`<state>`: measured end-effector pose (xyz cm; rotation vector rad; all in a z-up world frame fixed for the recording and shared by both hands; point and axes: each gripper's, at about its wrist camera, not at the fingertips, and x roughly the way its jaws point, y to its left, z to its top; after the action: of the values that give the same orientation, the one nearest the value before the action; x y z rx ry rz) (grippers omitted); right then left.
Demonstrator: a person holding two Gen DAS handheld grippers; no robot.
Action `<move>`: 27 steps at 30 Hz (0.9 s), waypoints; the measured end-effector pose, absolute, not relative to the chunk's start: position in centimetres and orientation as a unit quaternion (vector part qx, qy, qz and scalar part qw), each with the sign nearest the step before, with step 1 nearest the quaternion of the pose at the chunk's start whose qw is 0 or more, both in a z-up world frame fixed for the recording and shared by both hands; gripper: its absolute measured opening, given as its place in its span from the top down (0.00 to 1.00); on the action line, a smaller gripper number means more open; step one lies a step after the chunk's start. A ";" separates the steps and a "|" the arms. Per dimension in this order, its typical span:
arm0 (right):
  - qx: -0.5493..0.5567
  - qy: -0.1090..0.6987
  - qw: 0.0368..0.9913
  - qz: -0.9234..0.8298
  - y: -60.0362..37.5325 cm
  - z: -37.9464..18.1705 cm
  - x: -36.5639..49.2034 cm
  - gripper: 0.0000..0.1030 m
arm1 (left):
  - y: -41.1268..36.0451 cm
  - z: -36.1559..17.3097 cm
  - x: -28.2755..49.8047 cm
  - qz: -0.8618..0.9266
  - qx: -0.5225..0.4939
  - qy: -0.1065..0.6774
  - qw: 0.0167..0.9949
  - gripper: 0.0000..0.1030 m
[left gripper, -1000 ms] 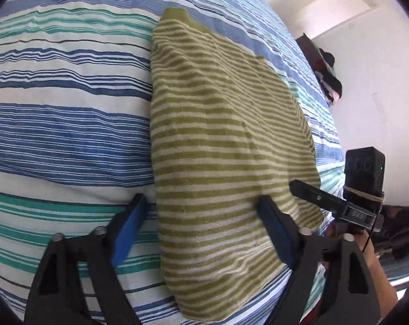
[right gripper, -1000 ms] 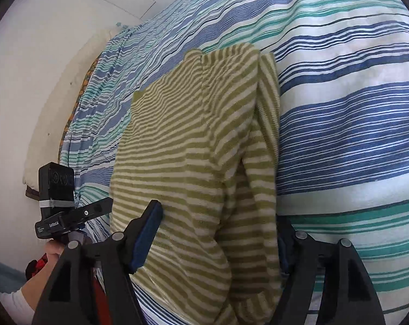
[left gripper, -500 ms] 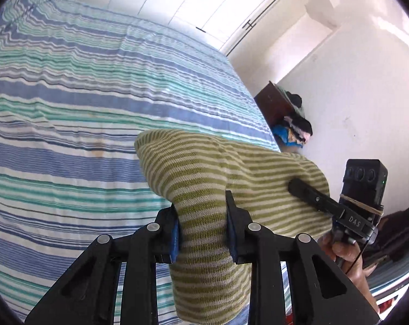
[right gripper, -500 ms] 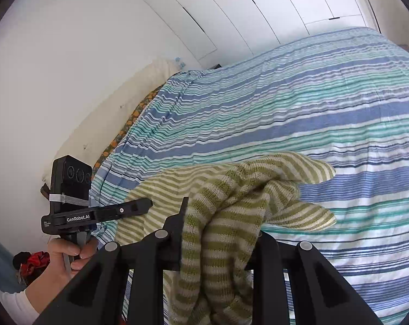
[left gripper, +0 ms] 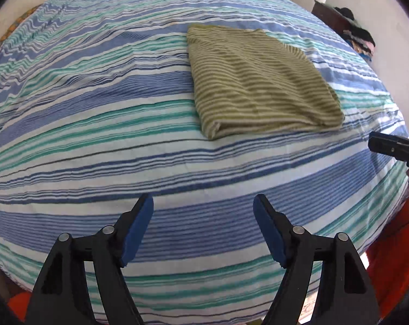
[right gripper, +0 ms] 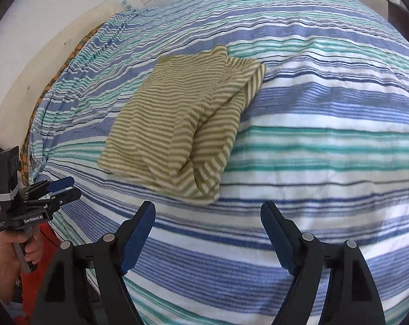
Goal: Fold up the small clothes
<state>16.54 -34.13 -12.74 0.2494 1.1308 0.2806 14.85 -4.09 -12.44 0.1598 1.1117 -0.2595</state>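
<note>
An olive and cream striped garment (left gripper: pixel 258 81) lies folded into a thick rectangle on the striped bed; it also shows in the right wrist view (right gripper: pixel 182 124), with a sleeve fold bulging along its right side. My left gripper (left gripper: pixel 203 216) is open and empty, pulled back above the bedspread short of the garment. My right gripper (right gripper: pixel 207 219) is open and empty, just short of the garment's near edge. The left gripper also shows at the left of the right wrist view (right gripper: pixel 58 187).
The bed (left gripper: pixel 96 108) has a blue, teal and white striped cover. A dark cabinet with piled clothes (left gripper: pixel 348 29) stands by the wall at the far right. A cream pillow (right gripper: pixel 41 75) lies along the bed's left side. White wardrobe doors are behind the bed.
Both grippers were shut on the garment's near edge and lifted it; now both are open and drawn back, and the garment lies folded over on the bed.
</note>
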 end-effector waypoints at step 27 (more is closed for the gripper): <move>-0.056 0.476 0.875 0.069 -21.5 -0.2 -0.5 0.01 | -1.7 -1.7 3.7 0.002 0.062 0.471 0.880 0.02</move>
<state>-0.54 -21.50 -0.25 -0.1177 0.9941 0.1448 3.69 -1.74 -1.68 0.1291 0.9812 0.0038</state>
